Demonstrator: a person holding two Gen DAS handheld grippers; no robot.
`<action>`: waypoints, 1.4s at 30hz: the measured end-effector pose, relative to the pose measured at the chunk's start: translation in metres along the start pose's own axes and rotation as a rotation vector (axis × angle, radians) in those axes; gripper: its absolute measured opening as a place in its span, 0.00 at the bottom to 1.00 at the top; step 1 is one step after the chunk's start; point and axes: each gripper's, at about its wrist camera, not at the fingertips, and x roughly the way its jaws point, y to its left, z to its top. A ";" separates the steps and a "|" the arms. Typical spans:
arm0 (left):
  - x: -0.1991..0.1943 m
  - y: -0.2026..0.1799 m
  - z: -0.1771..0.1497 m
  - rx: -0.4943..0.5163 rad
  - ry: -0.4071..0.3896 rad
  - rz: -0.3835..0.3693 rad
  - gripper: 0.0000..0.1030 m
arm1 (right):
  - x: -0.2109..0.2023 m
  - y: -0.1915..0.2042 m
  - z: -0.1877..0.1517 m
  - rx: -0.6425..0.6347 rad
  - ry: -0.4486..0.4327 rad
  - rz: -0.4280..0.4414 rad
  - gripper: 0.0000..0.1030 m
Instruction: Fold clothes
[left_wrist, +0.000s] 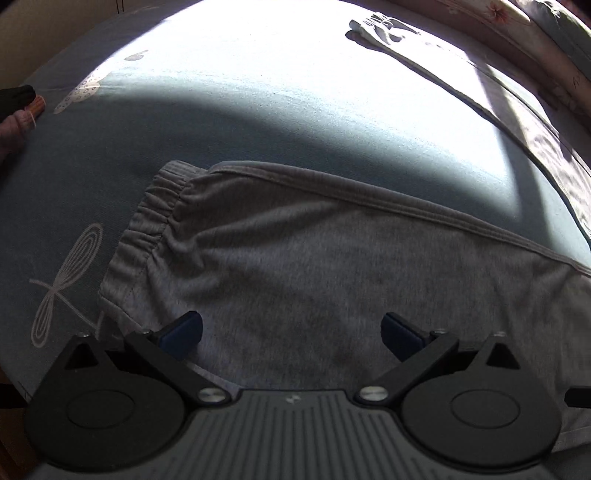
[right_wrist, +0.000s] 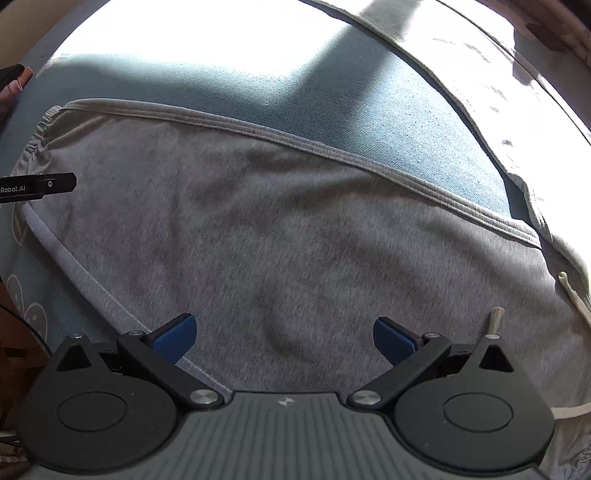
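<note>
From my left wrist, I see my left claw (left_wrist: 291, 332) with its two blue pads wide apart and nothing between them. Under it lie the grey sweatpants (left_wrist: 314, 266), flat on the blue bed sheet (left_wrist: 332, 147). The stretchy waistband (left_wrist: 147, 225) is bunched up on the left. The long seam (left_wrist: 369, 199) runs along the far edge.

From my right wrist, my right claw (right_wrist: 284, 338) is wide apart too and holds nothing. The same grey pants fill most of this view. A white drawstring (right_wrist: 574, 295) pokes out on the right. My other claw's tip shows at the left edge.

I think the cloth is soft, light and floppy. It will sag if I lift it in the middle. I think the thick waistband and the seam edge are the best spots to pinch, one claw on each end.
</note>
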 end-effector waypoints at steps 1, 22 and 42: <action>0.004 -0.003 -0.004 0.022 0.020 0.010 0.99 | 0.001 -0.002 0.000 0.007 0.001 0.001 1.00; -0.010 -0.112 -0.029 0.274 0.067 0.028 0.99 | -0.020 -0.072 -0.046 0.108 -0.040 -0.038 1.00; -0.020 -0.253 -0.094 0.731 -0.054 -0.139 0.99 | -0.016 -0.160 -0.143 0.078 -0.073 -0.197 1.00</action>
